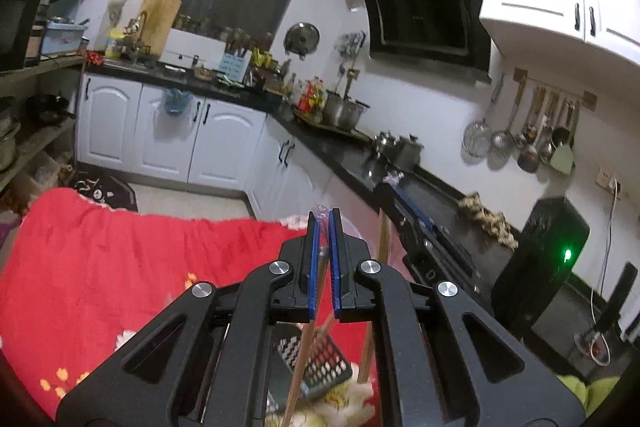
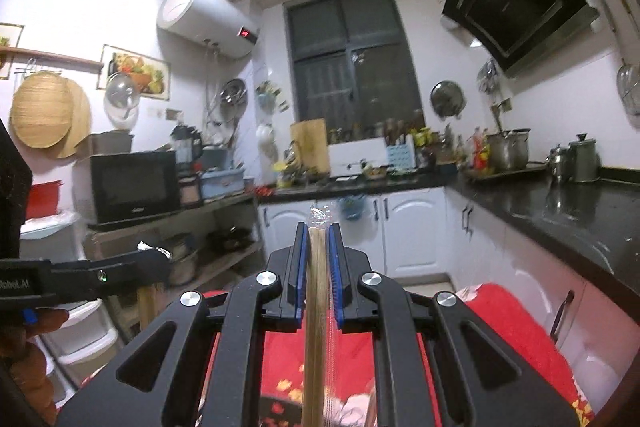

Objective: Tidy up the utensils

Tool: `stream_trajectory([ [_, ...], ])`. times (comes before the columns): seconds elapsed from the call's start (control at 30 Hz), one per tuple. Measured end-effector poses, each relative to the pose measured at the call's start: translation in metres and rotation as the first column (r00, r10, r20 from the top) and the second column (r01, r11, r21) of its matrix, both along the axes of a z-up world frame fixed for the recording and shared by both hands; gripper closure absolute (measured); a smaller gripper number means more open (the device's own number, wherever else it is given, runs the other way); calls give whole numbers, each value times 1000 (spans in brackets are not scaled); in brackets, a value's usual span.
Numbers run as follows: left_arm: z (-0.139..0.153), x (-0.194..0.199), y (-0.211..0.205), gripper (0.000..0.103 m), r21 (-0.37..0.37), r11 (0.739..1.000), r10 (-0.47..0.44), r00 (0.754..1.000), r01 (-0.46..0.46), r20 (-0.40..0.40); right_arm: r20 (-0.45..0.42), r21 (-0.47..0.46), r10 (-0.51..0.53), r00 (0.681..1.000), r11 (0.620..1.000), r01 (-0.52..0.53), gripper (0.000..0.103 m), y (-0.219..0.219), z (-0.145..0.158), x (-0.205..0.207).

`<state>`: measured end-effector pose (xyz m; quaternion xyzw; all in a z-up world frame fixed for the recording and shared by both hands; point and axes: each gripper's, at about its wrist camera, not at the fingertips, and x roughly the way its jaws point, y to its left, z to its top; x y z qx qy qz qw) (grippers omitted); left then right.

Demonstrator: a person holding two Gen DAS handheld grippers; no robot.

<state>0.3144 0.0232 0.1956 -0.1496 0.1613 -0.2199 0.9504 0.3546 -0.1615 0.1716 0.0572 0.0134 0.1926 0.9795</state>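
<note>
My left gripper [image 1: 323, 217] is shut on a clear-wrapped pair of wooden chopsticks [image 1: 301, 351] that hangs down between its blue pads over the red tablecloth [image 1: 120, 267]. A perforated utensil holder [image 1: 320, 363] lies below it. My right gripper [image 2: 319, 227] is shut on another wrapped pair of wooden chopsticks [image 2: 314, 307], held up above the red cloth [image 2: 516, 327]. The right gripper also shows in the left wrist view [image 1: 394, 181], with a chopstick [image 1: 382, 243] hanging below it. The left gripper shows at the left of the right wrist view [image 2: 154, 253].
A black countertop [image 1: 348, 151] with pots runs along the right. White cabinets [image 1: 168, 135] stand ahead. A black appliance with a green light [image 1: 540, 259] sits at right. A shelf with a microwave [image 2: 132, 183] stands at left.
</note>
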Motion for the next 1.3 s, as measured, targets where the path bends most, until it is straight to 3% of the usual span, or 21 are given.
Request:
stream_trajectory([
  [0.23,8,13,-8,100,-6,997,72,992,-72,105,60,-7,-58,996,998,59,92,6,-4,15],
  [0.47,-13,21,-19,100,25,994,103,982,-109,157,63,-19,-83,995,996,85,92,11,-20,20],
  [0.83,-53,25,-8,100,-22,996,83,988,-81,127,21,-44,-111,994,993,112,92,14,-49,21],
  [1.3,-77,16,2,98,2,998,62,997,-62,46,-46,-16,-88,995,996,87,91,-2,-59,11],
])
